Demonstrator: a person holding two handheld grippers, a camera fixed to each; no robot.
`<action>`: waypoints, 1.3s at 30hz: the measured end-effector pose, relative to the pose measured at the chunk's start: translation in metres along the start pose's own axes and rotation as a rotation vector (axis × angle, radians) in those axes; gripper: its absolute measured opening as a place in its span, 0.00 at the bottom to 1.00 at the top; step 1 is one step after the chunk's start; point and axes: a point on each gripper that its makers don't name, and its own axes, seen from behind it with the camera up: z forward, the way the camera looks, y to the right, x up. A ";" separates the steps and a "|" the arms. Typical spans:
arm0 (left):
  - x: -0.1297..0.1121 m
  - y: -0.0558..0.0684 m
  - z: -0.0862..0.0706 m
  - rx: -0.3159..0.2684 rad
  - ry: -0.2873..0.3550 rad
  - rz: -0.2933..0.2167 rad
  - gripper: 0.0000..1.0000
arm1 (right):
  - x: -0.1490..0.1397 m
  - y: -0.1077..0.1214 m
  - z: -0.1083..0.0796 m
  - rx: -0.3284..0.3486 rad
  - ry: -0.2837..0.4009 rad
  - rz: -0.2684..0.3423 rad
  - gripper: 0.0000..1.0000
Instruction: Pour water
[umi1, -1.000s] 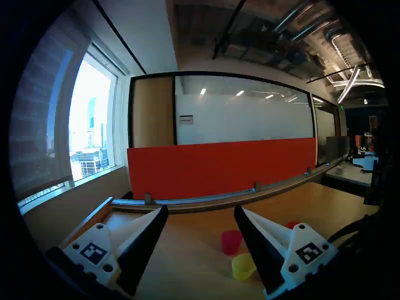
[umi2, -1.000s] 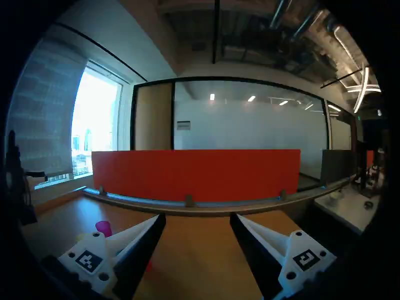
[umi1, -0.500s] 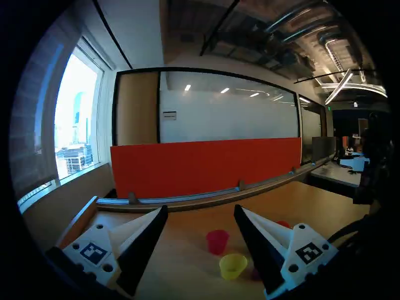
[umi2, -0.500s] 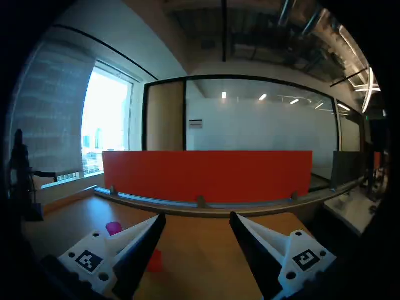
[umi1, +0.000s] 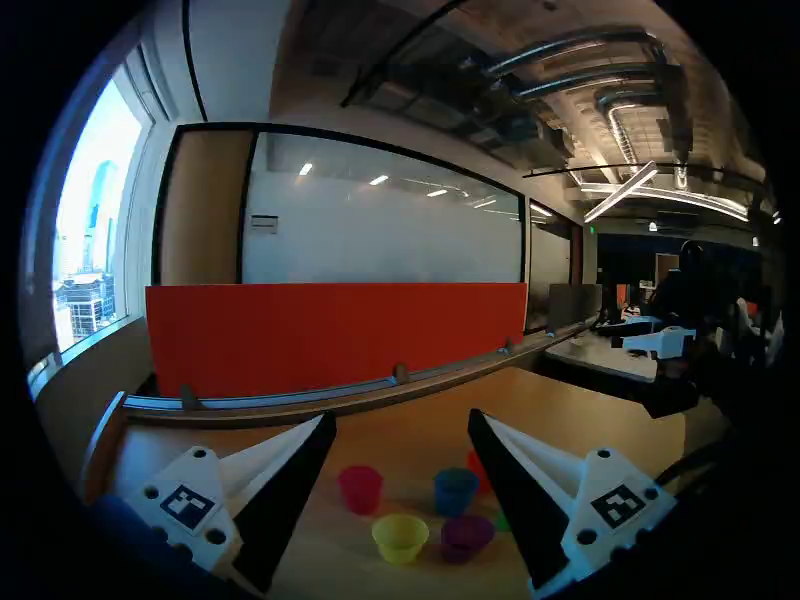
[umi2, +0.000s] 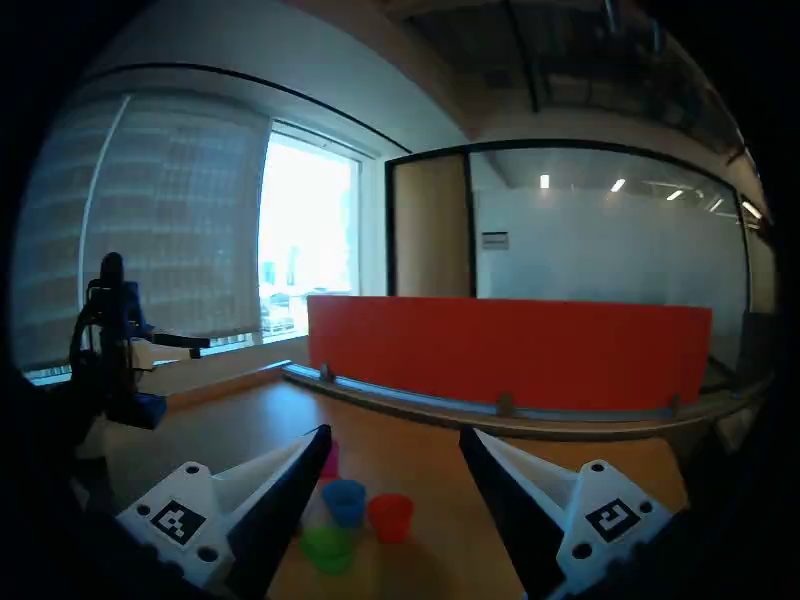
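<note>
On the desk (umi1: 590, 410), low between the fingers of both grippers, small cups are sitting in a tight cluster. The left gripper view is showing a pink cup (umi1: 360, 488), a blue cup (umi1: 455, 490), a yellow cup (umi1: 400, 537) and a purple cup (umi1: 465, 536), with a red cup (umi1: 474, 466) peeking out from behind one finger. In the right gripper view a green cup (umi2: 328, 548) is lying nearest the camera.

The left gripper (umi1: 400, 418) is hanging spread wide with nothing between its fingers, and the right gripper (umi2: 393, 432) is doing likewise. Neither is touching a cup. I cannot tell which cup is holding the water, since the insides are too small and dim to read.

The crowding is probably posing the main risk. The cups are standing just beside one another, so a spread finger coming down around one is likely to be nudging its neighbour. They look light, and the wood looks smooth, so a nudge could be tipping or sliding them. Too hard a squeeze on a thin wall may be forcing water over the rim. A wrong guess would mean lifting an empty cup. Both grippers are facing the same cluster, so they could be colliding on the way in.
</note>
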 end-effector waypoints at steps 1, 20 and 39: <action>0.000 0.003 0.000 -0.016 0.000 0.002 0.98 | 0.000 -0.005 0.001 0.022 -0.004 0.002 0.99; -0.013 0.020 0.008 -0.167 -0.080 0.046 0.98 | -0.019 -0.038 0.004 0.188 -0.107 -0.108 0.99; -0.044 0.037 0.022 -0.320 -0.197 0.086 0.98 | -0.052 -0.058 0.001 0.326 -0.270 -0.152 0.99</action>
